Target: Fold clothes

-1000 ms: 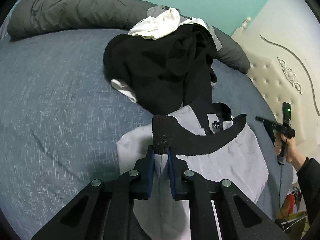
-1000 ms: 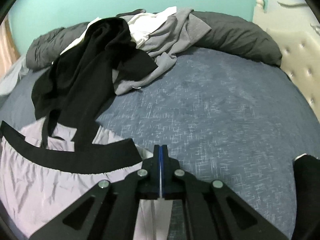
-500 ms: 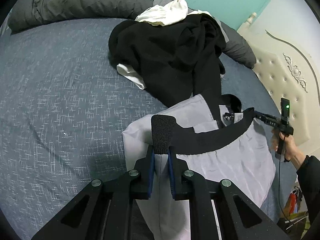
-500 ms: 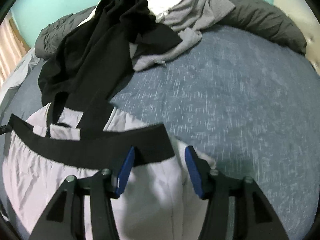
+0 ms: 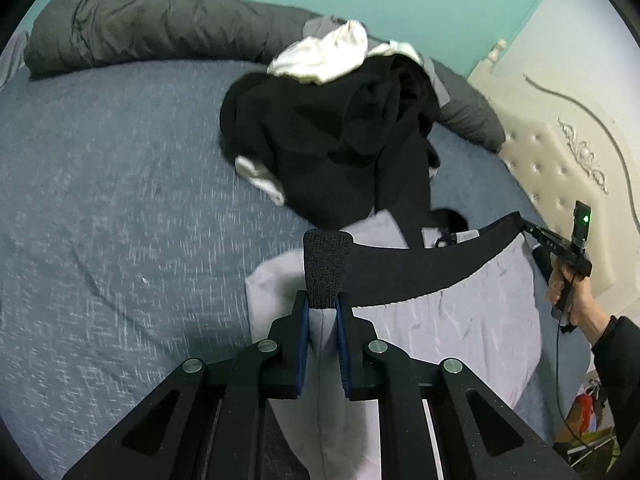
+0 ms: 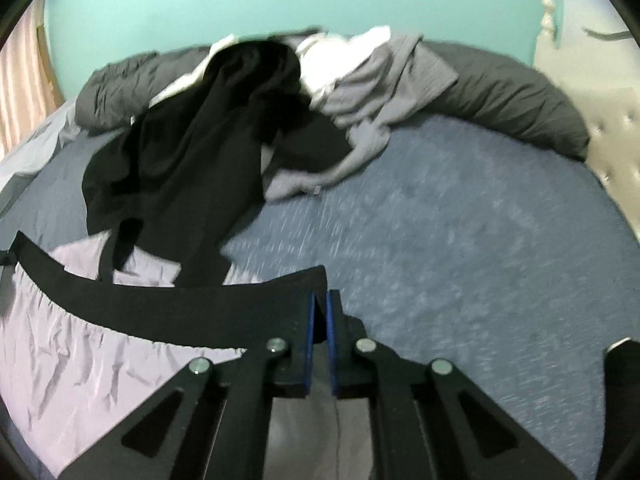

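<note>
Light lilac shorts with a black waistband lie on the blue bed. My left gripper is shut on the left end of the waistband. My right gripper is shut on the other end of the waistband; it also shows in the left wrist view, held by a hand. The waistband is stretched between the two grippers. A black garment's leg lies across the shorts' top.
A pile of black, white and grey clothes sits at the bed's far side. A dark grey duvet runs along the teal wall. A cream tufted headboard stands at the right.
My right gripper opened around the waistband's right end, then shut on it. The waistband is now pulled taut between both grippers. My left gripper kept its hold.
</note>
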